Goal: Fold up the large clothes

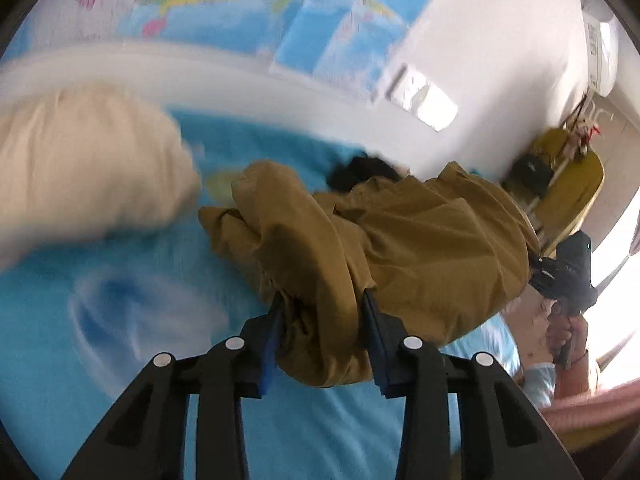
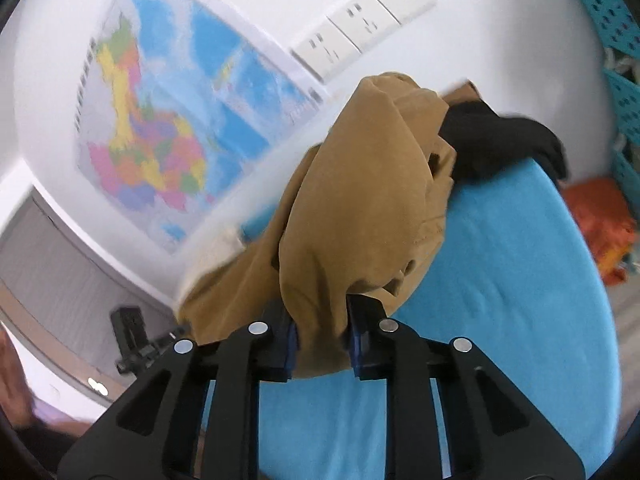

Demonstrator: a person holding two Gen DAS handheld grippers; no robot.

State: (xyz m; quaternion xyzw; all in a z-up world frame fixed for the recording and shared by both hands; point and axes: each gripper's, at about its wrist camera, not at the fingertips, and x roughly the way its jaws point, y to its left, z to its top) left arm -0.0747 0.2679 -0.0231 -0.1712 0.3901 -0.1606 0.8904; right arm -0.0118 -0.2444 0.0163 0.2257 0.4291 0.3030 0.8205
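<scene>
Between the blue pads of the left claw (image 1: 324,332) sits a thick roll of mustard-brown cloth, and the pads press into it from both sides, so that claw is clamped on the garment (image 1: 400,240). Over on the other side the right claw (image 2: 322,340) is clamped on another bunch of the same garment (image 2: 360,200), its pads standing closer together on a thinner gather.

From where I stand this looks like the pick-up at the start of a fold: both claws have hold of the cloth while most of it lies bunched and unspread. The next move, I judge, calls for drawing the two held points apart and up so the cloth hangs or lies flat, which needs both grips to hold firm against the weight of a large piece.

Outward from the claws, the garment is a matte, fairly heavy woven fabric, falling in broad soft rolls and deep creases with no crisp edge showing. From the right wrist view it rises in a draped hump. It rests on a bed covered by a smooth bright blue sheet (image 1: 120,340). A black cloth item (image 2: 500,144) lies touching the garment's far end. A plump cream pillow (image 1: 80,168) sits beside the garment, blurred. Behind is a white wall with a glossy coloured map (image 2: 160,120) and white sockets (image 2: 360,28); turquoise perforated baskets (image 2: 616,40) stand at the far edge.
</scene>
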